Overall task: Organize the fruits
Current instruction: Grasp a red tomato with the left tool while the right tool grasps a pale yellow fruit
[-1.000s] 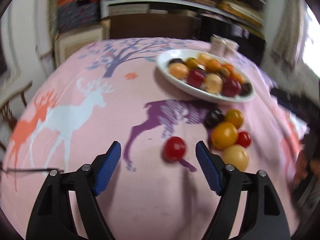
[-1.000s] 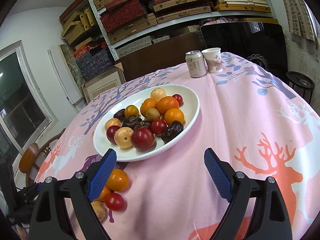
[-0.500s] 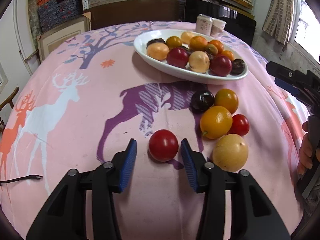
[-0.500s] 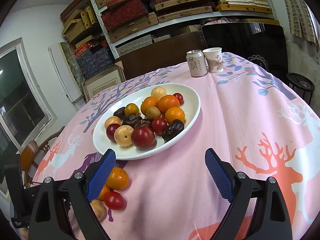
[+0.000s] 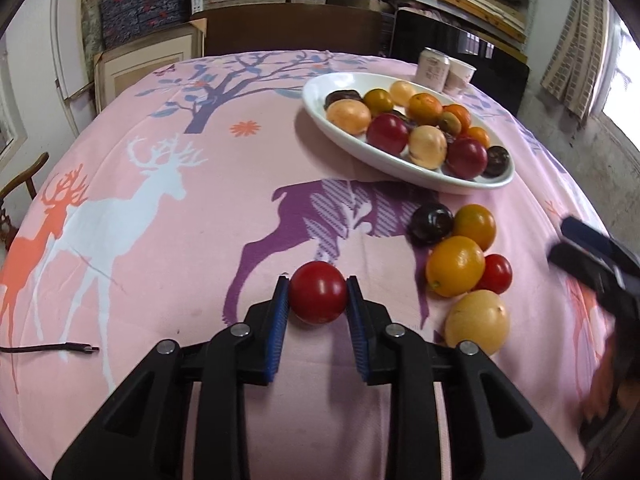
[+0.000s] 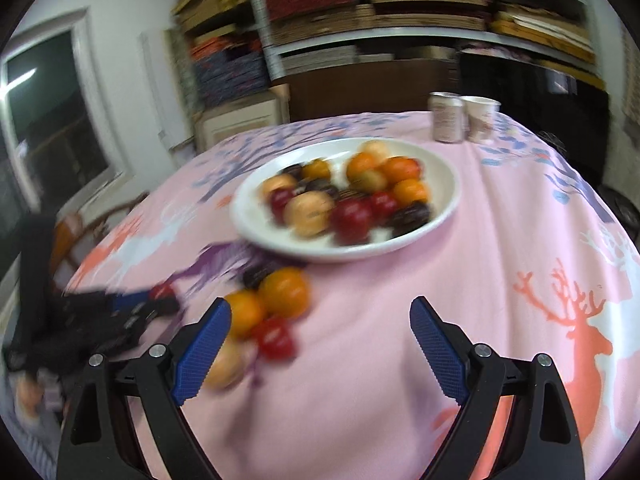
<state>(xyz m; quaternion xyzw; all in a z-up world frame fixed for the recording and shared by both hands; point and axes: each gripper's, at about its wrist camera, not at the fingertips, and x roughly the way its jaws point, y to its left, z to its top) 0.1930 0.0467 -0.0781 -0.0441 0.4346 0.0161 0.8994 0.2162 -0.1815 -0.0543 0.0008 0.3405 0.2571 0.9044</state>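
On the pink deer-print cloth, my left gripper (image 5: 317, 285) is shut on a round red fruit (image 5: 318, 304); both blue pads press its sides. To its right lies a loose cluster: a dark plum (image 5: 432, 222), two oranges (image 5: 455, 266), a small red fruit (image 5: 496, 274) and a pale yellow fruit (image 5: 477, 322). Behind them a white oval plate (image 5: 400, 168) holds several mixed fruits. My right gripper (image 6: 320, 312) is open and holds nothing. It hovers over the cloth just right of the loose cluster (image 6: 276, 308), in a blurred view. Its dark body shows at the right edge (image 5: 592, 256) of the left wrist view.
A drink can (image 5: 432, 68) and a paper cup (image 5: 460, 74) stand behind the plate near the table's far edge. A black cable end (image 5: 60, 348) lies on the cloth at the left. A wooden chair (image 5: 20, 176) and stacked shelves surround the round table.
The left jaws have closed from wide apart onto the red fruit. The right gripper has swung sideways, so the loose fruits now sit close by its left finger.
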